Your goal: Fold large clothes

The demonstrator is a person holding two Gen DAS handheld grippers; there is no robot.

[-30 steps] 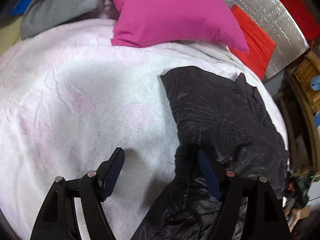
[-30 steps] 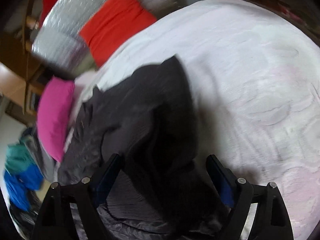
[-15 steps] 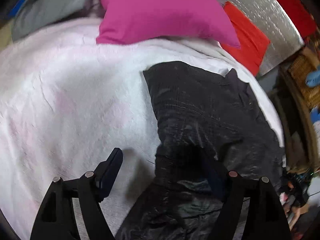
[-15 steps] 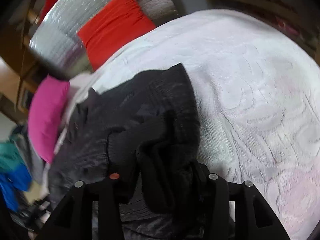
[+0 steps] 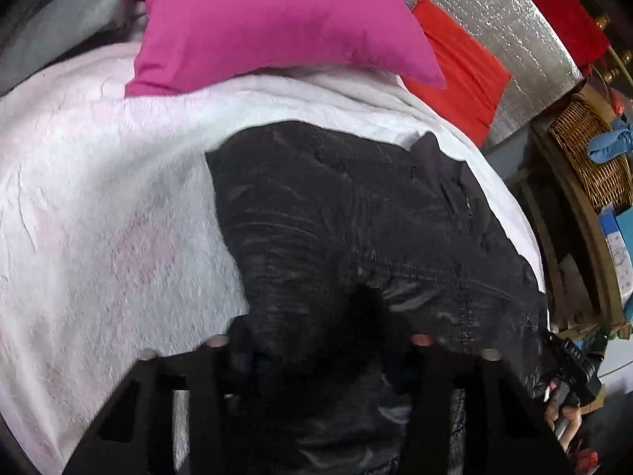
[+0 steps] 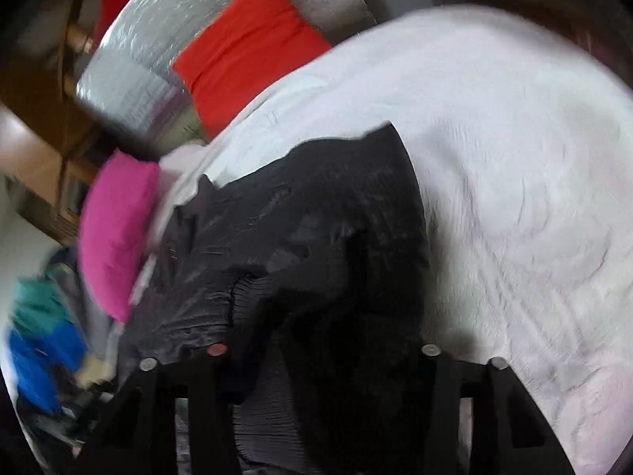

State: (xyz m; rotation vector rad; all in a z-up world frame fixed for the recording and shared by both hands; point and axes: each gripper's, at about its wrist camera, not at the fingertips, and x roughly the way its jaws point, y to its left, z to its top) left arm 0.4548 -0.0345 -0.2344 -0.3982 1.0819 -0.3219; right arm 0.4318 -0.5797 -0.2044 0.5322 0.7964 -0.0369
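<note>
This is looking like a bedroom in a home. A bed under a fluffy white blanket (image 5: pixel 99 206) is filling most of both views. A pink pillow (image 5: pixel 269 19) is lying at the head of the blanket, and a red cushion (image 5: pixel 459 67) is leaning beside it against a silver quilted headboard (image 5: pixel 510 16). A wicker basket (image 5: pixel 589 150) is sitting on wooden shelving just off the blanket's edge. A heap of blue and green clothes (image 6: pixel 39 336) is piling up beyond the pillow.
</note>
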